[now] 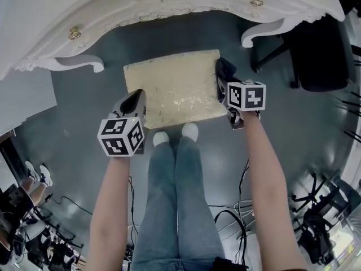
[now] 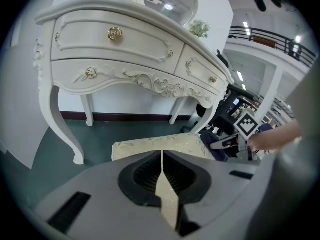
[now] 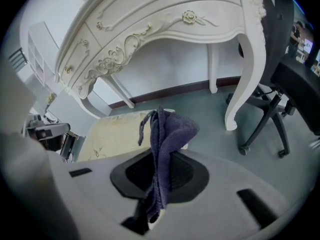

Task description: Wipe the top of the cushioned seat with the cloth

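The cushioned seat (image 1: 174,90) is a cream rectangle with a shiny patterned top, standing on the grey floor in front of the person's feet. My right gripper (image 1: 221,83) hovers over its right edge, shut on a dark blue cloth (image 3: 164,139) that sticks up bunched between the jaws. The cloth (image 1: 224,70) shows as a dark lump at the seat's right rim. My left gripper (image 1: 134,103) is shut with nothing in it, at the seat's front left corner. The seat (image 2: 155,146) shows just beyond its jaws.
An ornate white dressing table (image 1: 141,4) with curved legs stands right behind the seat. A black office chair (image 1: 316,52) sits at the right. Cables (image 1: 237,208) lie on the floor behind the person's legs (image 1: 177,196).
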The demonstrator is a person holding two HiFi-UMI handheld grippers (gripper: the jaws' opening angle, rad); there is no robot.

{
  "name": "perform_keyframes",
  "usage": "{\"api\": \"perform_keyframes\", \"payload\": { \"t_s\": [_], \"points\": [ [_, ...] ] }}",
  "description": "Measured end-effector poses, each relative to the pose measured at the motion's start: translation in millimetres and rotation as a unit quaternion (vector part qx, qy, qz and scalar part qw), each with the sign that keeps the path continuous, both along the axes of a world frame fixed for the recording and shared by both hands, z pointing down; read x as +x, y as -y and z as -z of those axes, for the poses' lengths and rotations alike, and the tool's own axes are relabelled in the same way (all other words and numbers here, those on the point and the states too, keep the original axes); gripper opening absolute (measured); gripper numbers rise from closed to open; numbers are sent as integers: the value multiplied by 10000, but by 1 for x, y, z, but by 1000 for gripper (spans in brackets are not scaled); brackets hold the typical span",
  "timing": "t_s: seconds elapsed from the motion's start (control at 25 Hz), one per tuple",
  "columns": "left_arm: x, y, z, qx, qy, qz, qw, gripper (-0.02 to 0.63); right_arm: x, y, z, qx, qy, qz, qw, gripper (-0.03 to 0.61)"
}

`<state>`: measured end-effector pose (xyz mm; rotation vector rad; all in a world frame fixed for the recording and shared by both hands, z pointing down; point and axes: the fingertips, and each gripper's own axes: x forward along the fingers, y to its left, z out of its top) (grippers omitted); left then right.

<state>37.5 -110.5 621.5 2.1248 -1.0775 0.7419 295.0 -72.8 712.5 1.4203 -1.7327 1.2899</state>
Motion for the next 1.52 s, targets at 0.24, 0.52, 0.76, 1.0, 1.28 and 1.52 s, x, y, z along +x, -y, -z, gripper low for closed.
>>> {"api": "perform_keyframes", "payload": {
  "t_s": [0.24, 0.52, 0.76, 1.0, 1.28, 1.52],
  "points": [
    [-19, 1, 1, -25, -25, 201, 9998, 9, -3, 1, 0, -78, -146, -23, 9999, 37],
    [-41, 3, 5, 16, -46, 380, 9993, 9, -10, 4, 4, -145, -476, 96, 9987, 37],
    [-57, 6, 8, 79, -75, 501, 9987, 9, -21, 8, 7, -176, -690, 270, 9971, 37],
    [-75, 3, 7, 39, -53, 619, 9981, 9, -34, 10, 8, -254, -778, 410, 9958, 37],
    [-93, -2, 8, 27, -72, 772, 9970, 9, -66, 13, 11, -252, -616, 618, 9959, 37],
    [-113, -5, 10, 45, -70, 905, 9959, 9, -104, 18, 11, -248, -489, 823, 9951, 37]
  ]
}}
